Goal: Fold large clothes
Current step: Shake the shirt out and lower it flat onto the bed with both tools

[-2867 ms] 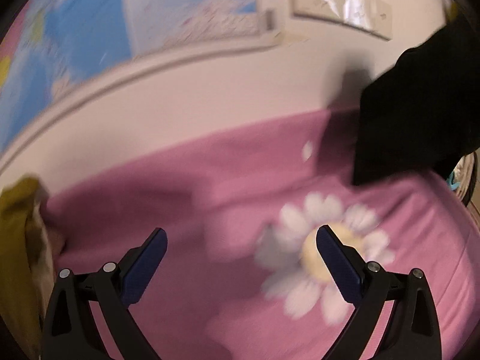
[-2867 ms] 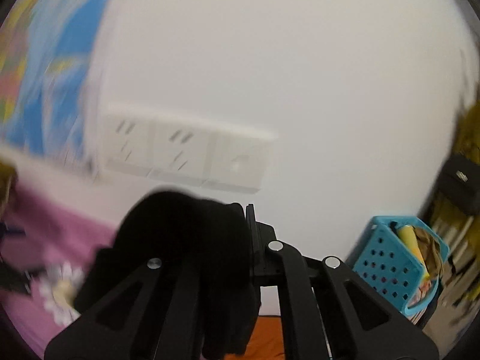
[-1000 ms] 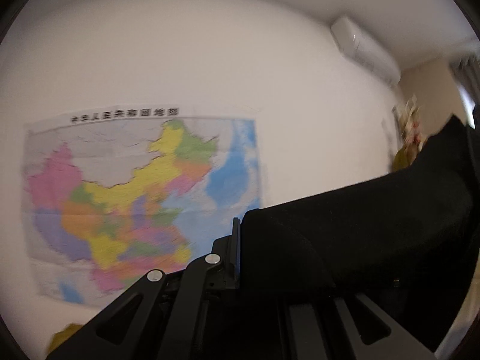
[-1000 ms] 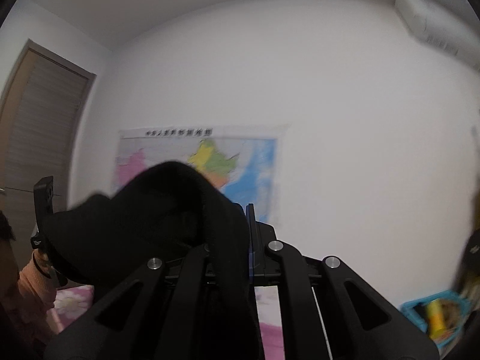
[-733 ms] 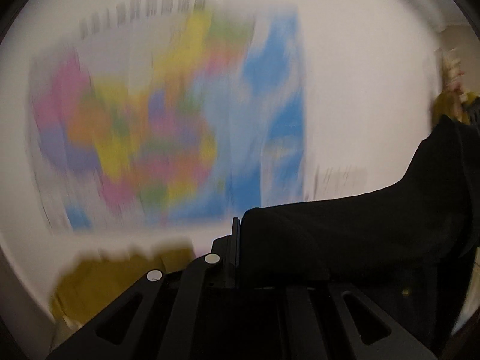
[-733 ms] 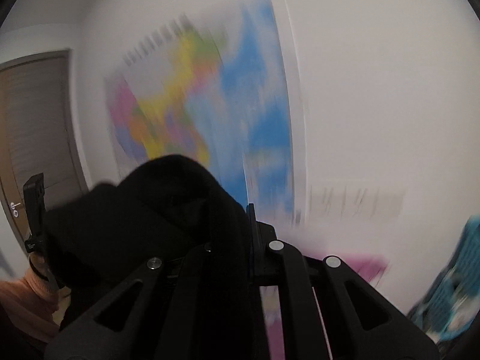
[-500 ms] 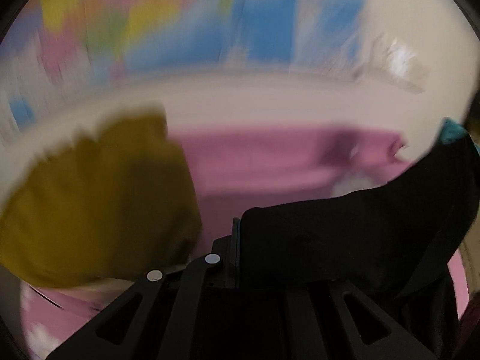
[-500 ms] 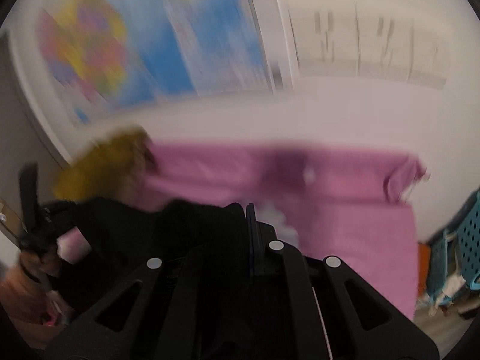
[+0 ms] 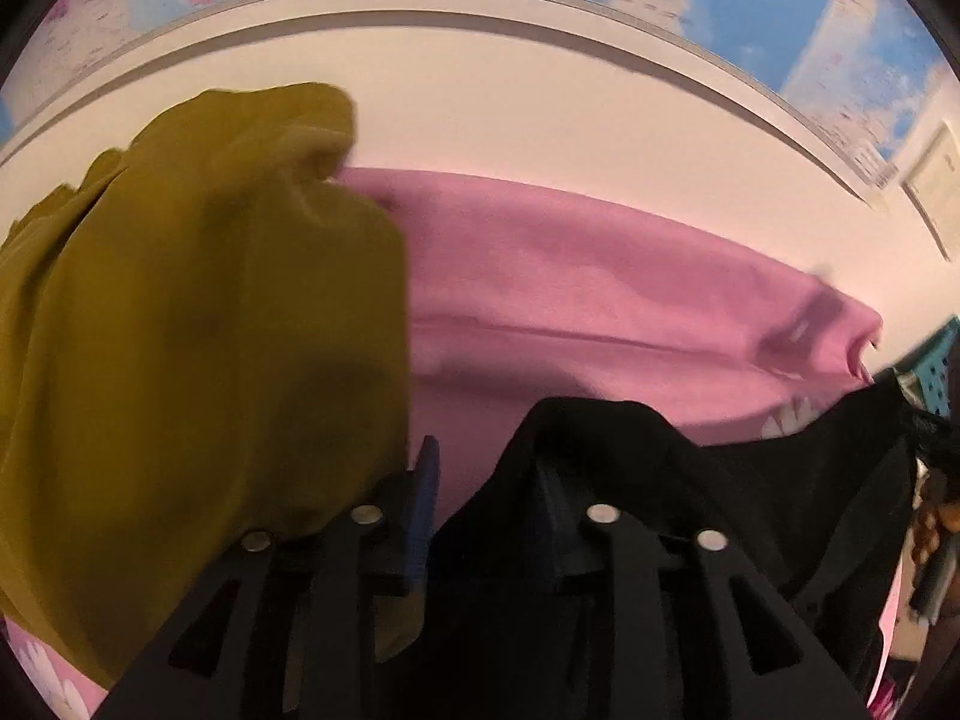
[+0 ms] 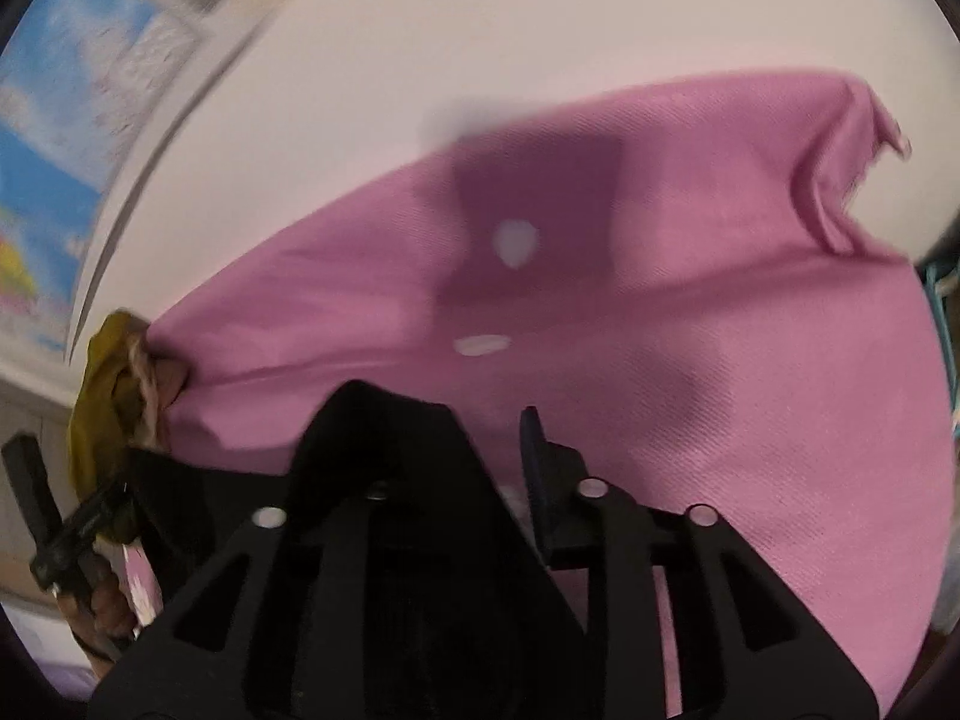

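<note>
A black garment (image 9: 750, 480) hangs between my two grippers over a pink bedsheet (image 9: 570, 276). My left gripper (image 9: 486, 492) has its jaws parted; the garment lies draped over its right finger and its blue-padded left finger (image 9: 423, 510) is bare. My right gripper (image 10: 456, 462) also has parted jaws; the black garment (image 10: 384, 438) is draped over its left finger, and its right finger (image 10: 534, 456) is bare. The garment stretches to the left gripper (image 10: 66, 534) at that view's left edge.
A mustard-yellow garment (image 9: 180, 324) is heaped on the sheet's left, touching my left gripper's left side; it also shows in the right wrist view (image 10: 108, 384). A white wall with a map (image 9: 840, 12) rises behind. A teal basket (image 9: 936, 372) is at the right.
Both grippers have swung down from facing the wall map to low over the pink sheet. Their jaws, shut on the black garment before, now stand parted with the cloth draped over one finger each.
</note>
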